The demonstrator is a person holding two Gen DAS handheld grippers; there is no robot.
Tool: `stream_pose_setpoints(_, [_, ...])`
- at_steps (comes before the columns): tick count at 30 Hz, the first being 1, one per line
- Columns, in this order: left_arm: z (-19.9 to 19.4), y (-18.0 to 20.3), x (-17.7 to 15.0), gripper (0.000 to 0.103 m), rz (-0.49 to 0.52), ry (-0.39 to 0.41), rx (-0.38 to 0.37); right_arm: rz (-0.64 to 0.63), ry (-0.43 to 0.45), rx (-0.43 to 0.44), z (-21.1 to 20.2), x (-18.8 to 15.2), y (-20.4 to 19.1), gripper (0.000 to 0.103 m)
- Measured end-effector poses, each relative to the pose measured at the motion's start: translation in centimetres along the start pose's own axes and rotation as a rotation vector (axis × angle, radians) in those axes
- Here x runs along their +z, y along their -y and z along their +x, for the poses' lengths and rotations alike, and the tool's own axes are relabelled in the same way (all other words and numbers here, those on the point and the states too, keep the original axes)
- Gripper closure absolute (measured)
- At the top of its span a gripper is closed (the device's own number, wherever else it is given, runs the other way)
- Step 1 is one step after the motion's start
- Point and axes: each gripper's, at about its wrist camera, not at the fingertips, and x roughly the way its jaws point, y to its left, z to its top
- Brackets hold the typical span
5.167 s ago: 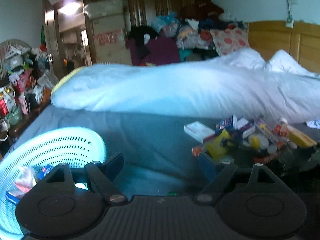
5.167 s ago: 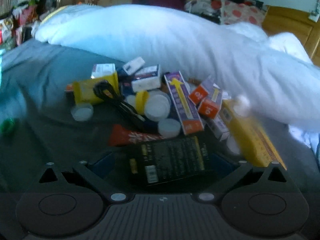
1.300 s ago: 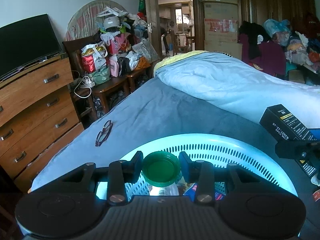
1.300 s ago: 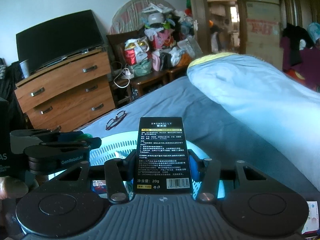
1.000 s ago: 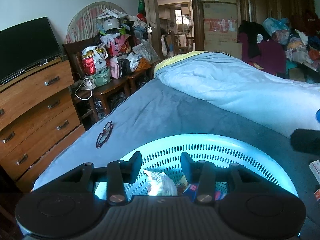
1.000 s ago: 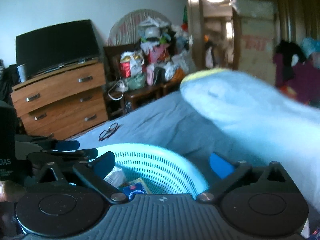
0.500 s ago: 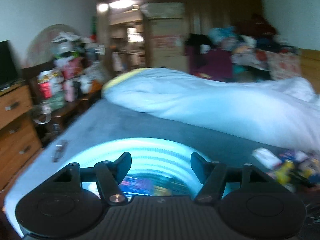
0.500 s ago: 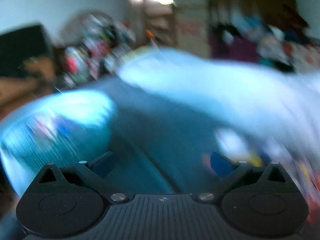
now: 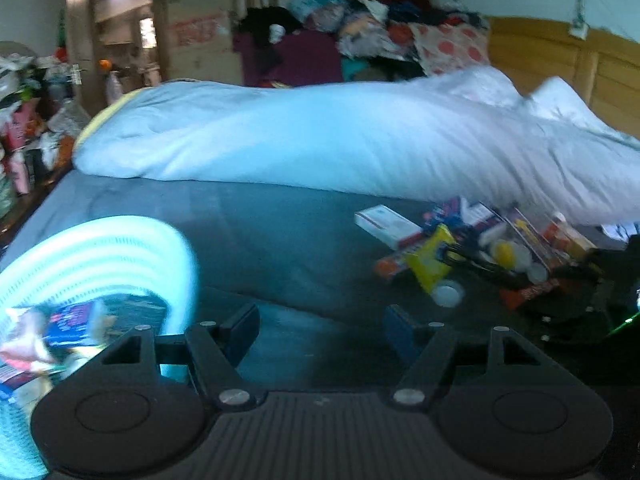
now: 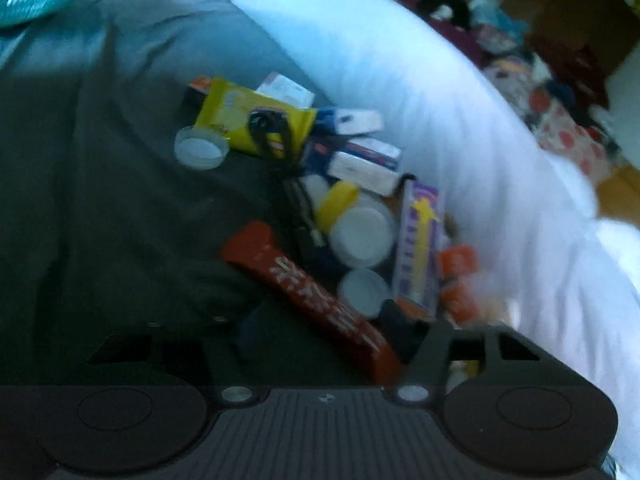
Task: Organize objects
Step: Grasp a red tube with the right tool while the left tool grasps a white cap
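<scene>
Cluttered bedroom, grey-sheeted bed (image 9: 280, 240), pale-blue perforated plastic basket (image 9: 100, 248) at left holding packets, left tongs (image 9: 320, 328) apart and empty, right tongs (image 10: 324, 332) closing around long red carton (image 10: 312, 300) beside heap of small boxes and lids (image 10: 352, 184).

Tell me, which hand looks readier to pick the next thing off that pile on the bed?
The right. Its fingers are closing around the red box in the pile. The left gripper is empty over bare sheet, between the basket and the pile.
</scene>
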Motion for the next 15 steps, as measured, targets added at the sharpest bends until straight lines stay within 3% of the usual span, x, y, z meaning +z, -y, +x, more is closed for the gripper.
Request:
stream_pose_setpoints(5, [3.8, 2.9, 0.8, 0.035, 0.042, -0.038, -0.051, 0.109, 0.032, 0.029, 1.7, 0.1, 1.9, 0.046])
stream_pose_setpoints(7, [5.1, 3.7, 1.1, 0.036, 0.054, -0.049, -0.064, 0.181, 0.022, 0.080, 2.1, 0.0, 3.0, 0.068])
stream_pose_setpoints(10, [6.9, 4.8, 1.2, 0.036, 0.061, -0.063, -0.076, 0.211, 0.046, 0.103, 0.8, -0.3, 3.2, 0.081])
stream_pose_setpoints(13, [8.8, 5.9, 1.1, 0.036, 0.064, -0.082, -0.084, 0.320, 0.061, 0.155, -1.9, -0.8, 4.1, 0.084])
stream_pose_setpoints(15, [9.8, 6.6, 0.9, 0.036, 0.081, -0.086, -0.087, 0.512, 0.050, 0.254, -3.7, -1.6, 5.5, 0.084])
